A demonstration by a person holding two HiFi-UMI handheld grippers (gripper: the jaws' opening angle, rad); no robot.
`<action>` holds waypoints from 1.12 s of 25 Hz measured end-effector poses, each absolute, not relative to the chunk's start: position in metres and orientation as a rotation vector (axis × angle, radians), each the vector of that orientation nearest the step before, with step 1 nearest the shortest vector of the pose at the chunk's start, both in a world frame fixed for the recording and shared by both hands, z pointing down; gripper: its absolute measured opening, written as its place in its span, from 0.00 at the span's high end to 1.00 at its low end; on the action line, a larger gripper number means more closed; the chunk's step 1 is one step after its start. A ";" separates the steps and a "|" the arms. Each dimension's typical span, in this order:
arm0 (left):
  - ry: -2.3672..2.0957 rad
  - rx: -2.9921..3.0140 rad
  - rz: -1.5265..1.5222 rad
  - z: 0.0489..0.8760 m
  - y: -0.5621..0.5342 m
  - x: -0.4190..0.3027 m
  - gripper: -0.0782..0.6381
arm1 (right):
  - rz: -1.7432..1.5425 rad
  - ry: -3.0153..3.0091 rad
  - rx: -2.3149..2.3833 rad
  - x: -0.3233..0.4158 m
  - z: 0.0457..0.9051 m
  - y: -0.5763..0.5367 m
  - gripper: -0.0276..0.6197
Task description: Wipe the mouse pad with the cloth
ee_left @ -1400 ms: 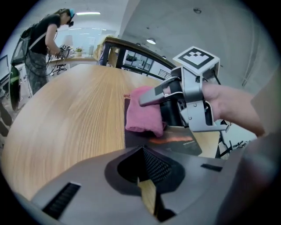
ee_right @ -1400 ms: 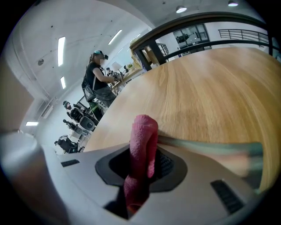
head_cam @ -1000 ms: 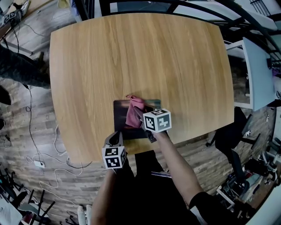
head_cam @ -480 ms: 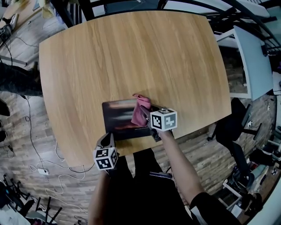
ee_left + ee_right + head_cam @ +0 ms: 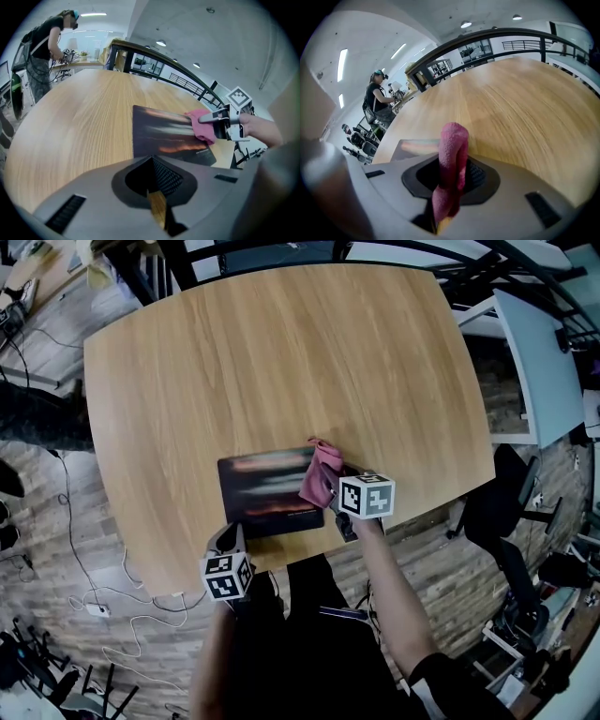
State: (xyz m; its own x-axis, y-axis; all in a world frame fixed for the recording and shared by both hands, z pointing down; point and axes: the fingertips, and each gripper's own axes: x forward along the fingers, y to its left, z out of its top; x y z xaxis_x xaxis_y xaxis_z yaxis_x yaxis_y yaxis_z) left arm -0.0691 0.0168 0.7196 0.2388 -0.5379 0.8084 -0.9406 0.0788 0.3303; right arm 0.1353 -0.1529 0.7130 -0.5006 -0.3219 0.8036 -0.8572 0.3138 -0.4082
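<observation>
A broad wooden table [image 5: 281, 362] fills the head view. Near its front edge lies the dark rectangular mouse pad [image 5: 267, 484], flat on the wood. The pink cloth [image 5: 322, 474] sits bunched at the pad's right end, partly on the pad and partly past its edge. The right gripper [image 5: 336, 495] has its jaws clamped on the cloth, a fold of which stands up between them. The left gripper [image 5: 229, 538] sits at the table's front edge, just beside the pad's near left corner, its jaws drawn together with nothing between them.
</observation>
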 end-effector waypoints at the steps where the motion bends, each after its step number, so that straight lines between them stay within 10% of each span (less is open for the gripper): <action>1: -1.415 1.593 0.548 0.719 0.018 -0.068 0.86 | 1.154 -1.997 1.050 0.135 0.707 -0.153 0.81; 16: -1.309 1.628 0.461 0.718 0.037 -0.065 0.86 | 1.211 -2.208 0.564 -0.067 0.682 -0.063 0.81; 28: -1.290 1.607 0.414 0.719 0.038 -0.072 0.86 | 1.143 -2.116 0.577 -0.071 0.717 -0.060 0.81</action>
State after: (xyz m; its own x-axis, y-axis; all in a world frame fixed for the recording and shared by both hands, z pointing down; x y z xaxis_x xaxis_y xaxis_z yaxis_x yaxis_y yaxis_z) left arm -0.0721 0.0381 0.7192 0.3741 -0.5369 0.7561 -0.8766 0.0614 0.4773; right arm -0.0714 -0.0598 0.7171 -0.6877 -0.0701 0.7226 -0.6427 0.5216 -0.5611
